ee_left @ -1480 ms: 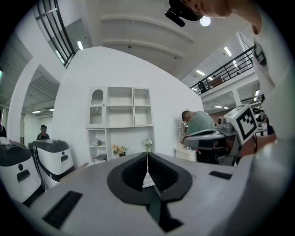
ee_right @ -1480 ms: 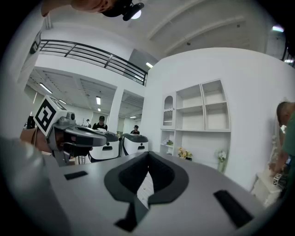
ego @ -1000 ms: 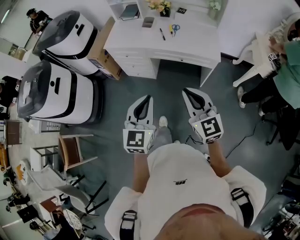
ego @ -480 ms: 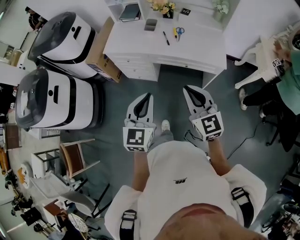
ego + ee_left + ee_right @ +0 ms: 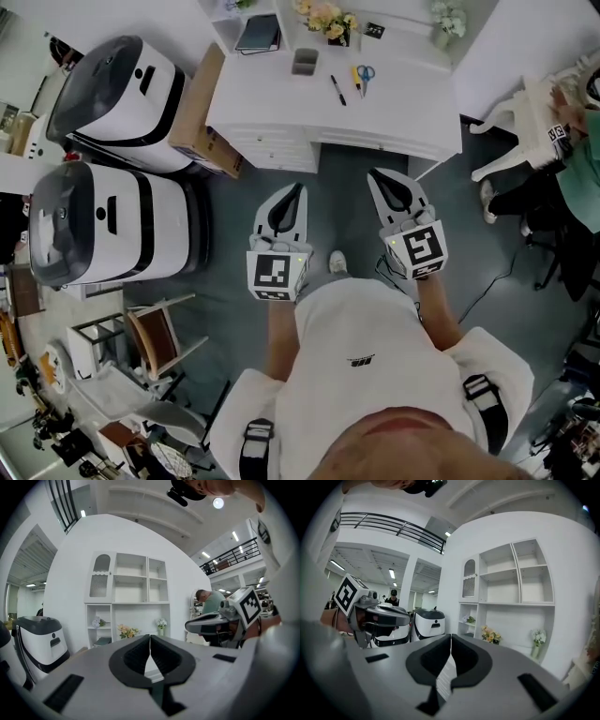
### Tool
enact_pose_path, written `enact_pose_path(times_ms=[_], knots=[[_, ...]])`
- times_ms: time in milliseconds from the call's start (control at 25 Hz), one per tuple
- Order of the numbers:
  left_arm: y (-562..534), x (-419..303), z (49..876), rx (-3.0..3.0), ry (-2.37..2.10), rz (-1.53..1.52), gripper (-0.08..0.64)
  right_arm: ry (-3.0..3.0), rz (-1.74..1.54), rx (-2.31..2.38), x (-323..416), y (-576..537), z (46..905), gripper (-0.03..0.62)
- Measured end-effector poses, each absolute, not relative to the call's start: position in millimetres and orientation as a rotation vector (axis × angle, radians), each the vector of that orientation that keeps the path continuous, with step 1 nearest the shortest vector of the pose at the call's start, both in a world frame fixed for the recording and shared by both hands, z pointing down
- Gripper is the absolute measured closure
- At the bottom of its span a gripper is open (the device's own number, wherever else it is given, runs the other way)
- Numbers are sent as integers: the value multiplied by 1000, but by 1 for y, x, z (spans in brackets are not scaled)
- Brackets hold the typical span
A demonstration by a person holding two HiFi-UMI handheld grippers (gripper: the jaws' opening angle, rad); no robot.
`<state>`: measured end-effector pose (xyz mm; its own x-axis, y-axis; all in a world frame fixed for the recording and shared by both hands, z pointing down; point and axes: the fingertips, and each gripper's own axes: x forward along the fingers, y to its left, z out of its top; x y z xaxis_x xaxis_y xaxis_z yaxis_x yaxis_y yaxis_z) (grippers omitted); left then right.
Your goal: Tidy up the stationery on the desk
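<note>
In the head view a white desk stands ahead of me. On it lie a dark notebook, a grey pen cup, a black pen and scissors with blue and yellow handles. My left gripper and right gripper hover side by side over the grey floor, short of the desk, both shut with nothing in them. The left gripper has its jaws meeting at the tips in its own view. So does the right gripper in the right gripper view.
Two large white-and-black machines and a cardboard box stand left of the desk. A white chair and a seated person are at the right. Flowers sit at the desk's back. A wooden chair is behind left.
The desk has come closer and lower in the head view as I walk toward it. Both grippers have been carried forward together and stay shut.
</note>
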<state>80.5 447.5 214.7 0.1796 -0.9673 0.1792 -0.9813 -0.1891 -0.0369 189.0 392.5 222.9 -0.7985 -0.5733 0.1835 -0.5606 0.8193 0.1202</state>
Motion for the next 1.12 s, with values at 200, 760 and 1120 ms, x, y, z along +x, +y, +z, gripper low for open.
enact_pose_path(times_ms=[200,760,1120], knots=[[425,54,220,2360,-1919,250,560,-2775,-83,902,164,371,226,595],[380,23,226,2364,-1909,220,560,-2741,-74,924,138,329,240,595],[322,5,238,2345,-1922,234,560,-2748,-62,884,120,270,251,595]])
